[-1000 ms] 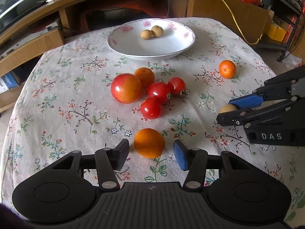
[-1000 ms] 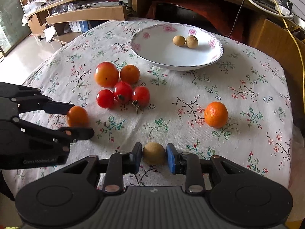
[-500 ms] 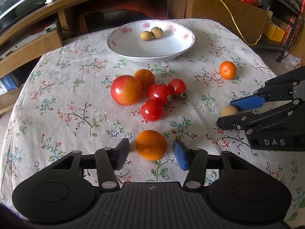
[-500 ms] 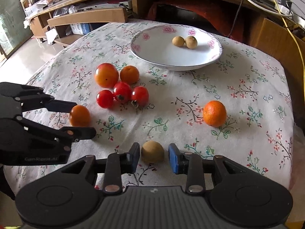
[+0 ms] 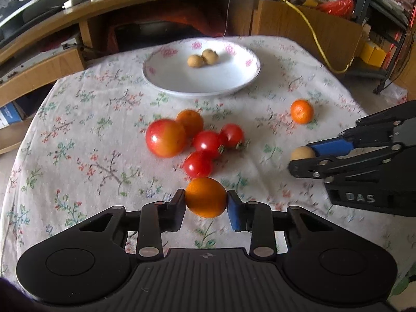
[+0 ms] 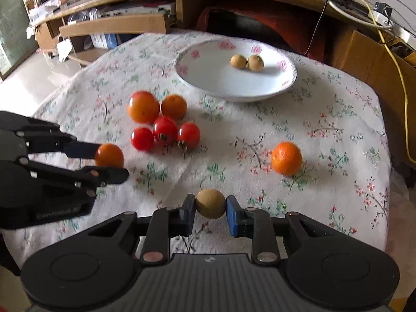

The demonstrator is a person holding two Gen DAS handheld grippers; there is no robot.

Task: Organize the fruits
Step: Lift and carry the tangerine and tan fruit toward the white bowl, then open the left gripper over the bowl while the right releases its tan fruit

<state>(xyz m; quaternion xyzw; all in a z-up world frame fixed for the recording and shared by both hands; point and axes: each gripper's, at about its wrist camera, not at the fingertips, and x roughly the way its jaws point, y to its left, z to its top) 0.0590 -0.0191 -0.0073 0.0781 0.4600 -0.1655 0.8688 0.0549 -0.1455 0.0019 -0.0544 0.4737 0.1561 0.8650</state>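
Observation:
My left gripper (image 5: 206,198) has its jaws closing, and both pads press on a small orange fruit (image 5: 205,191) low over the flowered tablecloth. The right wrist view shows that same grip on the orange fruit (image 6: 109,154) at the left. My right gripper (image 6: 210,204) is shut on a small round brown fruit (image 6: 210,200). A white flowered plate (image 5: 202,92) at the back holds two more brown fruits (image 5: 202,58). Mid-table lie a large red-yellow fruit (image 5: 165,137), an orange (image 5: 190,122) and three small red tomatoes (image 5: 208,143). A lone mandarin (image 5: 301,111) lies to the right.
Wooden shelves (image 5: 39,78) and a desk edge curve round the back of the table. A cardboard box (image 5: 306,31) with a yellow cable (image 5: 312,33) stands at the back right. The tablecloth (image 6: 338,208) drops off at the right edge.
The left jaws have closed from wide apart onto the orange fruit. The right jaws loosened a little around the brown fruit, then closed on it again.

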